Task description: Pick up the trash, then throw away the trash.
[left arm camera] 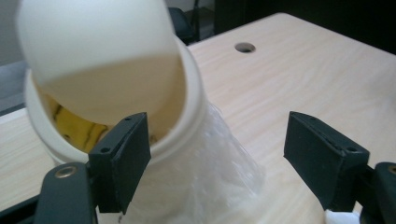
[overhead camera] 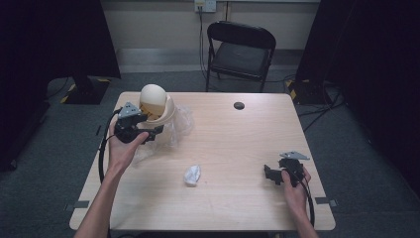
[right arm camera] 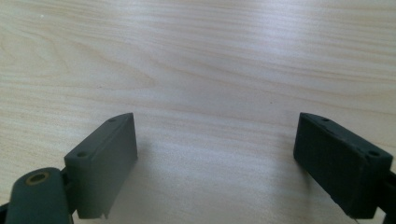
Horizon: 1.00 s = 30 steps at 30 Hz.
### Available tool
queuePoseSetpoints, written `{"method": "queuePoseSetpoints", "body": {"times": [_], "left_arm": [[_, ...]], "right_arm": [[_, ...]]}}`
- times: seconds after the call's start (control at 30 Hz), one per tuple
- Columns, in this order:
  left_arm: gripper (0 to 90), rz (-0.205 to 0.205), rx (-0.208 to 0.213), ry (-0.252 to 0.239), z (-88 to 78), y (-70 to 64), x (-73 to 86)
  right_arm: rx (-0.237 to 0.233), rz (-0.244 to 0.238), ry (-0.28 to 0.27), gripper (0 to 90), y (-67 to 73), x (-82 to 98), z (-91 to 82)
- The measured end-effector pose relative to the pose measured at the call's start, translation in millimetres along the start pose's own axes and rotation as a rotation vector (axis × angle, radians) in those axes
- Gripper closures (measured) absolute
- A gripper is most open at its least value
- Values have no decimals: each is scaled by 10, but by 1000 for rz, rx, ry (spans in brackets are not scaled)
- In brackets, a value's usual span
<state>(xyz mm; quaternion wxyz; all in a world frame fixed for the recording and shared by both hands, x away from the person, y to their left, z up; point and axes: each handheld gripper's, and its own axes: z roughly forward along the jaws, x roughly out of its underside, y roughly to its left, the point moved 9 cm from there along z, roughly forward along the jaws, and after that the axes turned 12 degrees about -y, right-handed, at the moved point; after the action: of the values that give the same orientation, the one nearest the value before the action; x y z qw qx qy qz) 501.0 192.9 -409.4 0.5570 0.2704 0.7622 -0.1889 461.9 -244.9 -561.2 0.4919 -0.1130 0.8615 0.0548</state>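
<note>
Cream swing-lid bin (overhead camera: 156,101), clear plastic bag (overhead camera: 181,121), white crumpled wad (overhead camera: 192,175), pale wood-grain table (overhead camera: 237,148), black tools.

a black folding chair (overhead camera: 241,49) beyond the table (overhead camera: 237,144), a crumpled white wad (overhead camera: 192,175) mid-table.

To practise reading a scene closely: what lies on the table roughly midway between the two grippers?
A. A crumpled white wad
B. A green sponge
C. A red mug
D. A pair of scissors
A: the high view shows a small crumpled white wad lying alone on the wooden table, between the left gripper by the cream bin and the right gripper.
</note>
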Motion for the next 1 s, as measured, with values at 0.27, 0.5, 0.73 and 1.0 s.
{"method": "queuePoseSetpoints", "body": {"times": [0.27, 0.5, 0.73, 1.0], "left_arm": [[229, 17, 77, 7, -72, -363, 172], [236, 29, 144, 115, 48, -677, 578], [267, 52, 208, 151, 72, -958, 799], [304, 24, 300, 162, 194, -1293, 1014]], "right_arm": [[-1, -1, -1, 126, 0, 0, 0], [-1, 1, 0, 127, 3, 1, -2], [0, 0, -1, 127, 2, 1, -1], [0, 1, -1, 127, 2, 1, -1]]}}
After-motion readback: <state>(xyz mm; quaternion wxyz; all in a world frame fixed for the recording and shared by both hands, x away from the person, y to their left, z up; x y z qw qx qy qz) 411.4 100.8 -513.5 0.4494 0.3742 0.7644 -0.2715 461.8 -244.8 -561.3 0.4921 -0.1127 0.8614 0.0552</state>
